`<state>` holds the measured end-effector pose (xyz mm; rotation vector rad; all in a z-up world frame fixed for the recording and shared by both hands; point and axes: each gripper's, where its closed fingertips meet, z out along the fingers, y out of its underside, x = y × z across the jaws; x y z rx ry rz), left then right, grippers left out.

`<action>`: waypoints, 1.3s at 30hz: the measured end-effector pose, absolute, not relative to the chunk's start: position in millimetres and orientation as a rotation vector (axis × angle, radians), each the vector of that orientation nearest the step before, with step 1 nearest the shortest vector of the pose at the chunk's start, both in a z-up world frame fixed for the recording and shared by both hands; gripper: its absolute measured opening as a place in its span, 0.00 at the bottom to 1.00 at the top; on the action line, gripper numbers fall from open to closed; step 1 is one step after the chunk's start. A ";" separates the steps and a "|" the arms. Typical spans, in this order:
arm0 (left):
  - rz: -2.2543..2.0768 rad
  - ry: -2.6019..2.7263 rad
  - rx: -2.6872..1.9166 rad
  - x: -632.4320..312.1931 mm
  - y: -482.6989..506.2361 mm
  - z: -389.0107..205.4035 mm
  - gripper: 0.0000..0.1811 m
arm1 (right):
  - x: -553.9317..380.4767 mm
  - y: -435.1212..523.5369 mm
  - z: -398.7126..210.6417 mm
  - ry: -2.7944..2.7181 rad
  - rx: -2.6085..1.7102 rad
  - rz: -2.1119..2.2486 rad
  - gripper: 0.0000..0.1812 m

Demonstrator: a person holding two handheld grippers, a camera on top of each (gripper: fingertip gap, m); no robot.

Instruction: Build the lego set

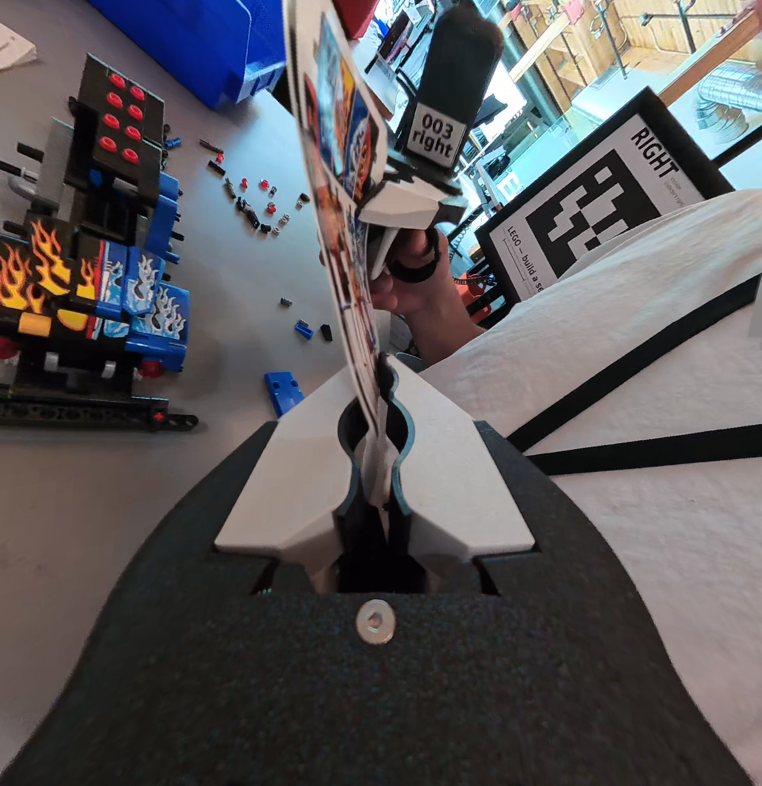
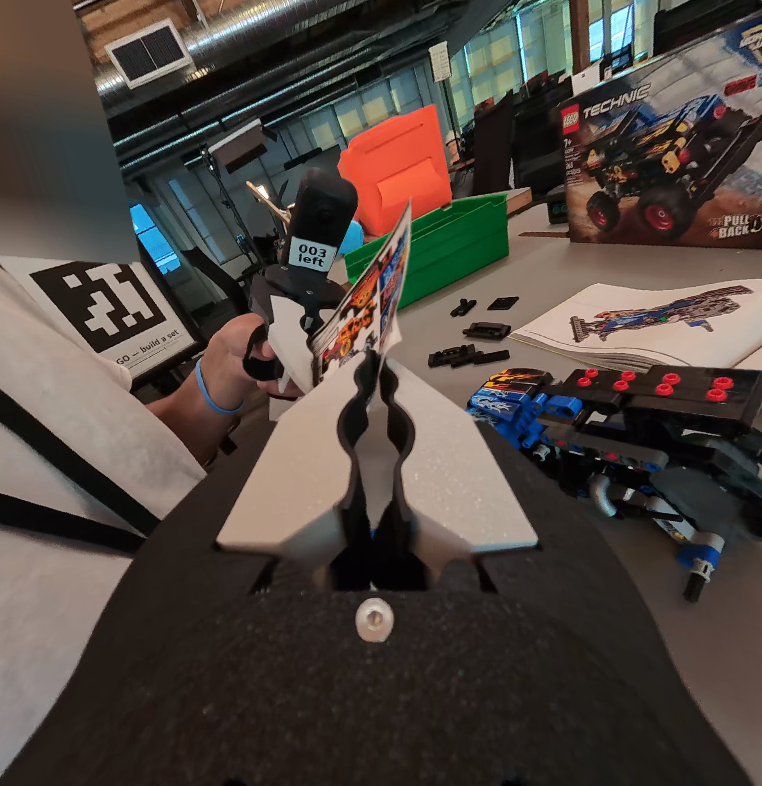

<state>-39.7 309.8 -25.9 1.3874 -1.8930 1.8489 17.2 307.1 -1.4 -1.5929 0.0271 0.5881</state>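
Lego truck (image 2: 651, 429), partly built in black and blue with flame decals and red studs on its flat roof, lies on the grey table (image 2: 540, 263) at 3 o'clock in the right wrist view and at 9 o'clock in the left wrist view. Behind it at 1 o'clock in the right wrist view stands the set's box (image 2: 668, 161), and between box and truck lies the open instruction booklet (image 2: 651, 323). A green bin (image 2: 447, 251) sits at 12 o'clock with an orange container (image 2: 396, 166) behind it. A blue bin (image 1: 192, 46) shows at 11 o'clock in the left wrist view. The sticker sheet (image 1: 345, 178) is held off the table between both tools: the left gripper (image 1: 377, 408) is closed on its lower edge, and the right gripper (image 2: 377, 374) pinches another edge of the same sheet. Small loose black, red and blue pieces (image 1: 251, 200) lie scattered on the table beside the truck.
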 end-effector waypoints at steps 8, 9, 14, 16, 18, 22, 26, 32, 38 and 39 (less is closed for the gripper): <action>2.105 -1.689 1.404 -25.6 316.5 -13.2 0.08 | 31.9 303.8 11.9 0.204 -1.404 0.652 0.00; 2.156 -1.636 1.411 -22.6 318.0 -11.0 0.08 | 36.5 303.7 12.2 0.242 -1.377 0.655 0.00; 2.369 -1.367 1.432 -11.3 329.7 -1.5 0.05 | 43.0 304.8 6.4 0.334 -1.331 0.693 0.00; 2.392 -1.326 1.450 -9.1 332.1 -3.1 0.05 | 41.5 305.4 5.5 0.340 -1.331 0.698 0.00; 2.401 -1.315 1.473 -7.0 332.9 -5.3 0.05 | 41.7 305.7 5.3 0.349 -1.327 0.697 0.00; 2.379 -1.349 1.571 -0.1 332.1 -15.3 0.01 | 45.7 306.2 4.4 0.403 -1.296 0.722 0.00; 2.374 -1.309 1.632 6.7 333.1 -19.1 0.01 | 49.4 308.3 -1.7 0.446 -1.301 0.724 0.00; 2.367 -1.314 1.638 9.4 327.8 -21.5 0.00 | 48.8 310.6 -4.5 0.456 -1.315 0.719 0.00; 2.402 -1.276 1.633 8.5 335.3 -17.2 0.00 | 51.1 309.8 -6.2 0.454 -1.326 0.712 0.00; 2.391 -1.298 1.644 8.5 334.9 -19.0 0.00 | 50.8 310.2 -6.9 0.453 -1.335 0.710 0.00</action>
